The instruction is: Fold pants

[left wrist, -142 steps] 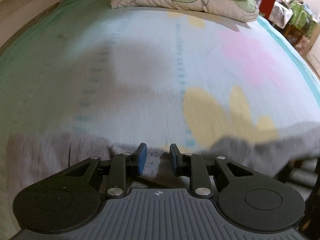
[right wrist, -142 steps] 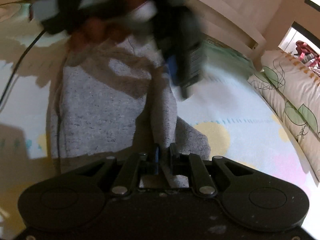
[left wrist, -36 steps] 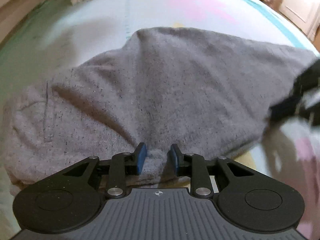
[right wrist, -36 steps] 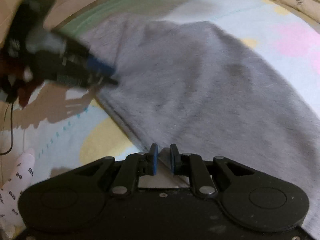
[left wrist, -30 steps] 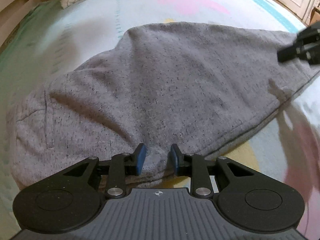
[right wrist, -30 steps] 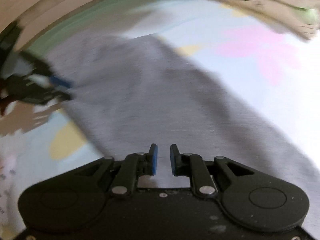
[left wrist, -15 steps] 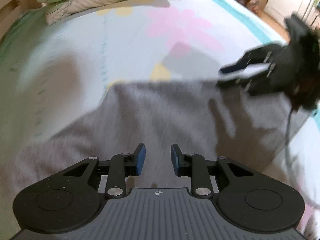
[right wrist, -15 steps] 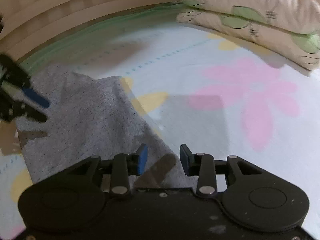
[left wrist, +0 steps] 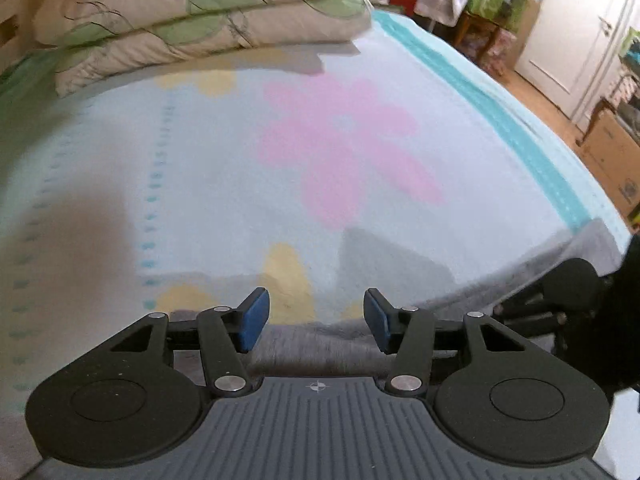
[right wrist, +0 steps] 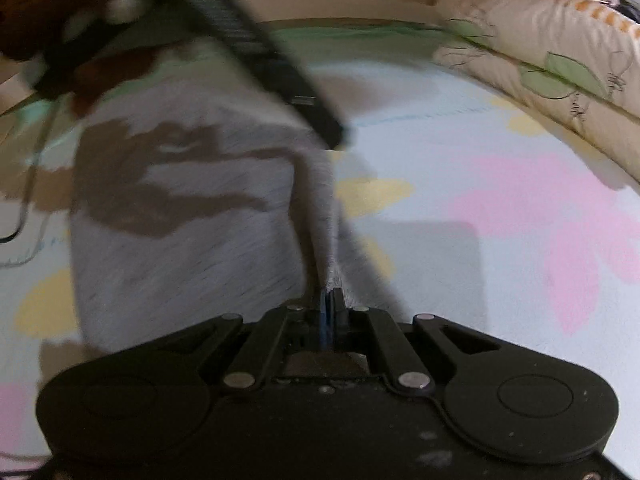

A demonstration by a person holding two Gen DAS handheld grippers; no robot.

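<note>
Pinching a raised ridge of the grey pants [right wrist: 192,232], the right gripper [right wrist: 330,300] has its jaws shut tight on the cloth. From the grip the fabric runs forward and spreads flat to the left over the bed [right wrist: 500,240]. Farther along the ridge, the left gripper [left wrist: 316,320] has its jaws spread wide, holding nothing; a strip of the pants lies just under them. Beyond, the flowered sheet [left wrist: 340,152] stretches to two leaf-print pillows [left wrist: 200,28] stacked at the head of the bed.
</note>
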